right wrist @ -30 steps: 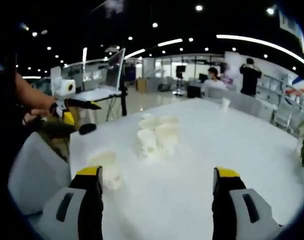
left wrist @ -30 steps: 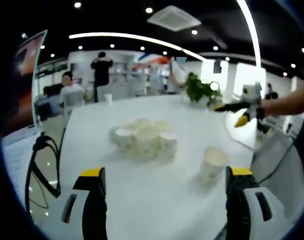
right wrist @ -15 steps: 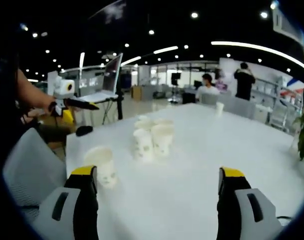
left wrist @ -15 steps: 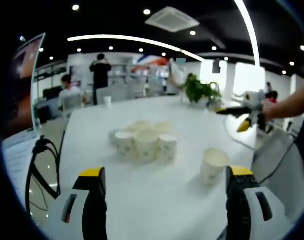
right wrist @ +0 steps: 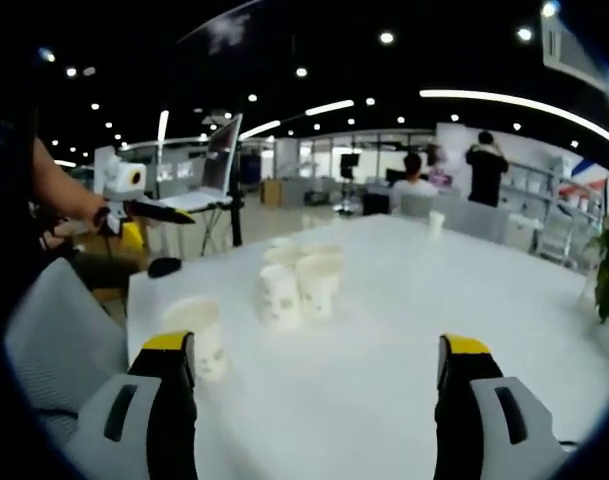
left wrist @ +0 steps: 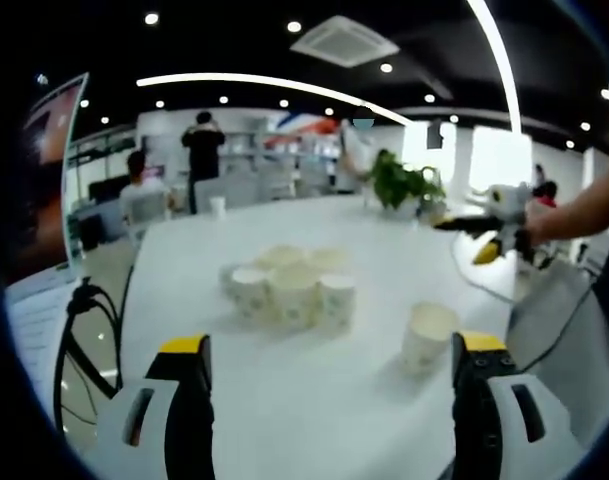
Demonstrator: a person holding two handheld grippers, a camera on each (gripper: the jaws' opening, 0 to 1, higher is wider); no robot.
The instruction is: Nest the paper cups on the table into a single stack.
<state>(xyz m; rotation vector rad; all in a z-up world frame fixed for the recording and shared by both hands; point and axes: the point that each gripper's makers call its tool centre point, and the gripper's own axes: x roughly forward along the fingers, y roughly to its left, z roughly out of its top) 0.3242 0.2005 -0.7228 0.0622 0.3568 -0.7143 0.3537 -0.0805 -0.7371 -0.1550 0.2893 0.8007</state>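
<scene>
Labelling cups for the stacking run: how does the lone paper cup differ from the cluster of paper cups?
1. The lone paper cup stands by itself near the table edge; the cluster of paper cups sits bunched nearer the middle.
2. The lone paper cup is nearer both grippers; the cluster lies farther off.
3. In the right gripper view the lone cup is beside the left jaw; the cluster is between the jaws.

Shared: white, upright, mouths up, ungripped.
</scene>
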